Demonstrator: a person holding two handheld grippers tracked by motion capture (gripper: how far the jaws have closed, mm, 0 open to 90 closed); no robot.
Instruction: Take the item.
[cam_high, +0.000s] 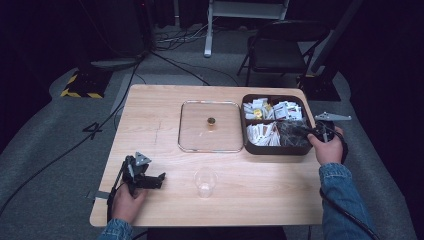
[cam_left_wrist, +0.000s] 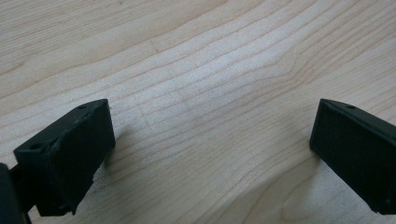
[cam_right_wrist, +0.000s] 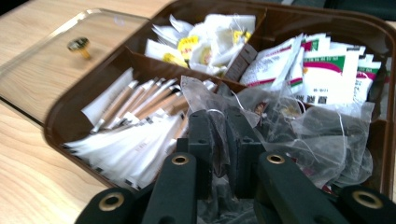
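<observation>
A brown divided box (cam_high: 274, 150) stands at the table's right, holding sachets in four compartments. My right gripper (cam_high: 306, 132) reaches into its near right compartment. In the right gripper view the jaws (cam_right_wrist: 219, 128) are closed on a clear-wrapped tea bag (cam_right_wrist: 212, 100) on top of a heap of similar bags (cam_right_wrist: 327, 135). White stick sachets (cam_right_wrist: 135, 135) fill the compartment beside it. My left gripper (cam_high: 159, 179) rests on the wood near the front left, and in its own view the left gripper (cam_left_wrist: 212, 135) is wide open over bare table.
The box's clear glass lid (cam_high: 200, 137) with a brass knob (cam_high: 211, 121) lies flat at the table's middle, touching the box. A clear plastic cup (cam_high: 205, 182) stands upright near the front edge. A folding chair (cam_high: 280, 50) and floor cables lie beyond the table.
</observation>
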